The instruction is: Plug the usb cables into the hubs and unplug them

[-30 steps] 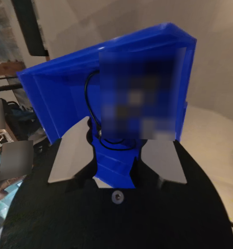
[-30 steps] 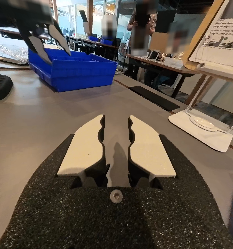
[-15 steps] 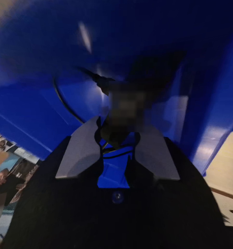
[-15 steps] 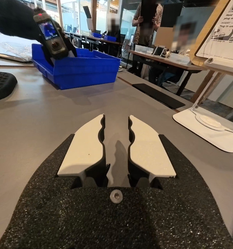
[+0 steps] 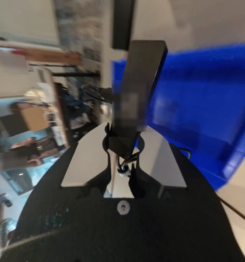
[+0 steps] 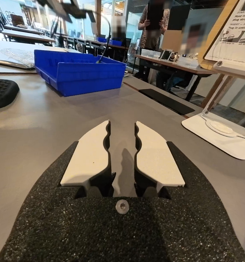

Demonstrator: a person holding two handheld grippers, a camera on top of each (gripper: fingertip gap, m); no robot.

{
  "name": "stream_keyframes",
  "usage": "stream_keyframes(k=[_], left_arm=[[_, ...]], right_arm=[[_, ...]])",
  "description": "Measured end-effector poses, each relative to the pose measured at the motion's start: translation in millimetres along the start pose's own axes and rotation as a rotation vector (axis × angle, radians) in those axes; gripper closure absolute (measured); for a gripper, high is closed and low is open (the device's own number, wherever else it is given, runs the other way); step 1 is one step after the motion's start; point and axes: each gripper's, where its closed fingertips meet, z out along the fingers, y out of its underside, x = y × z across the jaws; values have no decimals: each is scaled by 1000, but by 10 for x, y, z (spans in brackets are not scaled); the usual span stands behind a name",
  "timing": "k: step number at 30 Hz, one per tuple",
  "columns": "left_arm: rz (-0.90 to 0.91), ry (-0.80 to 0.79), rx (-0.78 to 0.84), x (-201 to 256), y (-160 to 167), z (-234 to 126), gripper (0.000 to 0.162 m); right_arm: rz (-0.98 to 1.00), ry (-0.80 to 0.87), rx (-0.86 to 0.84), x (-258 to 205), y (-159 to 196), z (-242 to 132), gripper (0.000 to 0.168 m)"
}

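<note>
My left gripper point(image 5: 124, 136) is shut on the lower end of a long flat black USB hub point(image 5: 140, 85), which sticks up and away from the fingers. The hub's own black cable point(image 5: 124, 164) is bunched below the grip. In the right wrist view the hub point(image 6: 65, 8) hangs blurred at the top left, above the blue bin point(image 6: 83, 79). Its cable point(image 6: 107, 35) arcs down with the plug end at the bin's rim. My right gripper point(image 6: 122, 123) is open and empty, low over the grey table point(image 6: 48, 127).
The blue bin point(image 5: 204, 106) lies right of the left gripper. A black textured pad point(image 6: 1, 93) sits at the left. A white stand base point(image 6: 218, 131) with an instruction board point(image 6: 232, 35) stands at the right. A black strip point(image 6: 165, 97) lies near the table's far edge. A person point(image 6: 151, 28) stands behind.
My left gripper went down into the blue bin, shut on the black hub and lifted it out, cable trailing. My right gripper has stayed open and nearly still.
</note>
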Motion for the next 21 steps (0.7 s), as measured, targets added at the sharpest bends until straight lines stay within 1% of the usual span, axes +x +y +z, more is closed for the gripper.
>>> stream_keyframes(k=[1, 5, 8, 10, 13, 15, 16, 18, 21], left_arm=[[0, -43, 27, -148, -102, -101, 125], [-4, -195, 157, -638, -720, -468, 126], [53, -200, 273, -634, -1342, -608, 126], [124, -180, 355, -472, -1762, -633, 127], [253, -151, 487, -61, -2320, -611, 128], [333, -129, 579, 293, -2623, -583, 128], [370, -119, 617, 472, -2744, -561, 128], [434, -108, 667, 806, -2929, -498, 128], [493, -97, 724, 1209, -3112, -423, 129]], right_arm=[[4, 2, 3, 7, -4, -4, 136], [35, 18, 26, 60, -28, -30, 136], [92, 28, 53, 128, -55, -62, 136], [153, -8, 107, 136, -135, -104, 135], [265, -222, 236, -60, -423, -211, 135], [375, -328, 241, -144, -522, -237, 130], [424, -368, 235, -173, -547, -241, 125], [516, -422, 245, -189, -585, -253, 122], [662, -493, 244, -163, -597, -262, 118]])
